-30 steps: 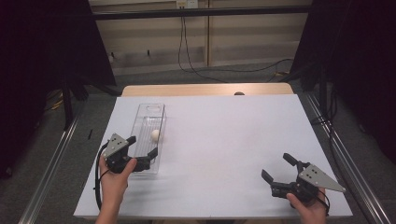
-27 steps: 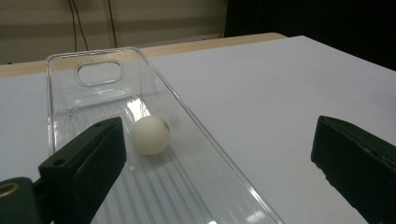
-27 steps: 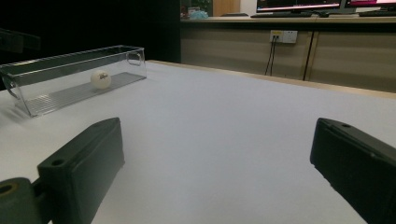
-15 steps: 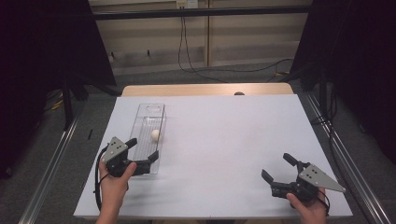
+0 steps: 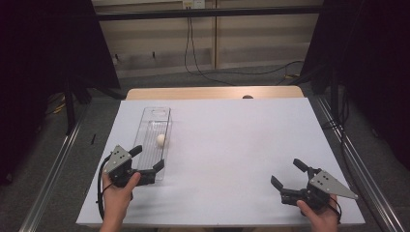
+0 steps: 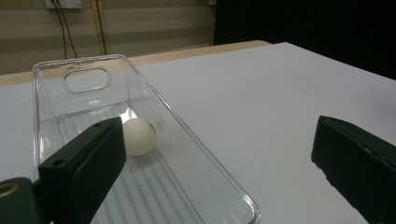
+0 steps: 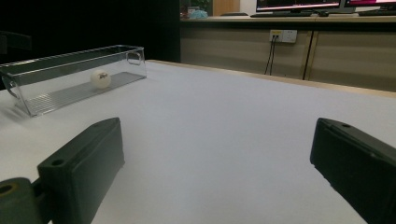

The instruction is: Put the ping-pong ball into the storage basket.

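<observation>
**Open jaws at the clear tray**

The left hand-held gripper (image 5: pixel 147 158), jaws apart, straddles the near end of the clear tray (image 5: pixel 166 118) on the bench (image 5: pixel 232 140). The right hand-held gripper (image 5: pixel 286 175) rests gaping, well apart. Farther along, a white ball (image 5: pixel 161 140) lies inside the tray.

We see a table (image 5: pixel 232 145) covered by a white sheet, with a strip of bare wood (image 5: pixel 212 93) showing along its far edge. A small dark knob (image 5: pixel 247 96) sits on that strip. Beyond the table lies a grey floor (image 5: pixel 227 79), where black cables (image 5: pixel 251 72) trail down from a wall socket (image 5: pixel 191 4) and run off to the right. A dark bar (image 5: pixel 208 13) crosses in front of the beige wall panels (image 5: pixel 154 43). Black curtains (image 5: pixel 43 58) hang at both sides, and metal rails (image 5: pixel 53 179) run along the floor beside the table. In the right gripper view we see a second socket (image 7: pixel 283 35) on the panels and monitors (image 7: pixel 299 5) on a counter above.
</observation>
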`<state>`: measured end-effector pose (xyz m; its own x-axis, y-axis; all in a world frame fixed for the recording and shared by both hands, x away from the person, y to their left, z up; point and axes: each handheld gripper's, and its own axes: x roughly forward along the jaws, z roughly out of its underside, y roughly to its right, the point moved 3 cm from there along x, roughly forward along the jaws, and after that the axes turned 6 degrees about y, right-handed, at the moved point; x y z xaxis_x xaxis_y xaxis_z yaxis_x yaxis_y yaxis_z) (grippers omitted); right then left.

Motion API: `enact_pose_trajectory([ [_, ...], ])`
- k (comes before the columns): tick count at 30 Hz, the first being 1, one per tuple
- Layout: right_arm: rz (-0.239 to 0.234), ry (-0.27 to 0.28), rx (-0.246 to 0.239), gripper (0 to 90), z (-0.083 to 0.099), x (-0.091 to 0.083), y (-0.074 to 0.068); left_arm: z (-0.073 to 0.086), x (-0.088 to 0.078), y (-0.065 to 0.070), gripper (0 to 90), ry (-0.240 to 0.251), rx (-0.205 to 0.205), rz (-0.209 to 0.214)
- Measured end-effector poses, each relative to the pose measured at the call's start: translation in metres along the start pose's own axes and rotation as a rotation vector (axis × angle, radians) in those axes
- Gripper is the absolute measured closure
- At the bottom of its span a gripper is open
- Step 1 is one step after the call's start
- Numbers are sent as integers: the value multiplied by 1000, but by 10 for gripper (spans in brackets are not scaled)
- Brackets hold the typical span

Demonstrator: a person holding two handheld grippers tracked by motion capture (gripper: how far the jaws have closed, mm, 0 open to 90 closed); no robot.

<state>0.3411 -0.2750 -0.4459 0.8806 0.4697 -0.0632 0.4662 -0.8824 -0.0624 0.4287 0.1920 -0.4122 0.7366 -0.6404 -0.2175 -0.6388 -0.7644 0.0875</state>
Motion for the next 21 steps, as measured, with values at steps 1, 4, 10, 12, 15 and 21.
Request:
enact_pose_trajectory([
  [1,0,0,-1,24,0,0,0,0,0,0,33,2,3,1],
  [4,-1,0,1,24,0,0,-1,1,-1,1,32,3,0,8],
  [10,0,1,-2,24,0,0,0,6,-3,2,33,1,9,17],
  [12,0,1,-3,24,0,0,0,7,-3,2,33,-1,5,12],
  [15,4,4,2,24,0,0,-1,8,-4,2,33,12,-10,23],
  [21,1,2,3,24,-1,0,-1,11,-6,1,33,12,-1,9],
])
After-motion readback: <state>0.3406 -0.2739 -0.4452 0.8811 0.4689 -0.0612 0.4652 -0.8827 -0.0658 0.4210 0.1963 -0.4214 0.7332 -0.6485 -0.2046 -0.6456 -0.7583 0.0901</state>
